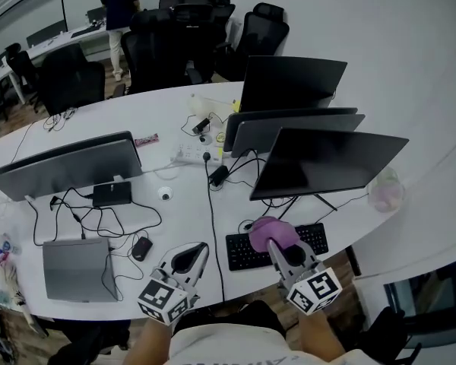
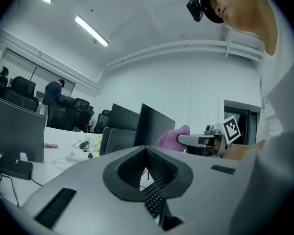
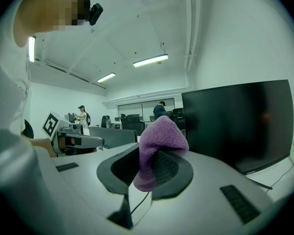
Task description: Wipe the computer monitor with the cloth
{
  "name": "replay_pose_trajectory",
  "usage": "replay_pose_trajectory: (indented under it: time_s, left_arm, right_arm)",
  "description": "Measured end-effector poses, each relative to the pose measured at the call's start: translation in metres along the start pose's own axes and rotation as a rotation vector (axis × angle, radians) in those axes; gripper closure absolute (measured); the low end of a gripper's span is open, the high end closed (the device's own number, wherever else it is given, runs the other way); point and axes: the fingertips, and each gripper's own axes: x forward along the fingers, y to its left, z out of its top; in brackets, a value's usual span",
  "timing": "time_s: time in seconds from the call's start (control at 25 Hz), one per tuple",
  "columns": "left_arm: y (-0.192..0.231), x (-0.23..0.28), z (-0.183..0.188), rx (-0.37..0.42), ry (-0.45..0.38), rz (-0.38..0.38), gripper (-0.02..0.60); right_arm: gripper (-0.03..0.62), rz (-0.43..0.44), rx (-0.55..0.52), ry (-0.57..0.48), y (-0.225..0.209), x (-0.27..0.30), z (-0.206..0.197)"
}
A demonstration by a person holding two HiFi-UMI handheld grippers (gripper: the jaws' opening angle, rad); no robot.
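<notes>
Now your right tongs (image 3: pixel 152 166) are clamped on the purple cloth (image 3: pixel 160 138). It bunches up above the jaws and sits low over the keyboard (image 1: pixel 247 253), in front of the nearest monitor (image 1: pixel 328 160). Your left tongs (image 2: pixel 148 173) are closed on nothing, held near the table (image 1: pixel 182 223) edge. By my reading the wipe has not begun, since cloth and screen are apart. To do it well, lift the cloth to 1 top corner. Lay the bunched part on the dark panel rather than the hard jaw tips, then sweep in level, overlapping rows. Press lightly, because the screen could rock back on its thin stand. No brand or writing is legible; only square markers show on the 2 cubes.
</notes>
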Motion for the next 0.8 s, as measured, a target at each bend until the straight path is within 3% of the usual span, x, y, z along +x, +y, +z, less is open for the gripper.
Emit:
replay_pose_trajectory:
  time_s: [0.44,0.8]
  left_arm:
    - [0.019,-0.002,-0.008,-0.018,0.009,0.001,0.575]
    - [0.013,0.010,-0.019,-0.025,0.029,-0.064,0.575]
  right_arm:
    - [0.539,-0.008,0.175,0.111,-0.018,0.062,-0.056]
    - [0.539,-0.077,0.378,0.165,-0.055,0.112,-0.112]
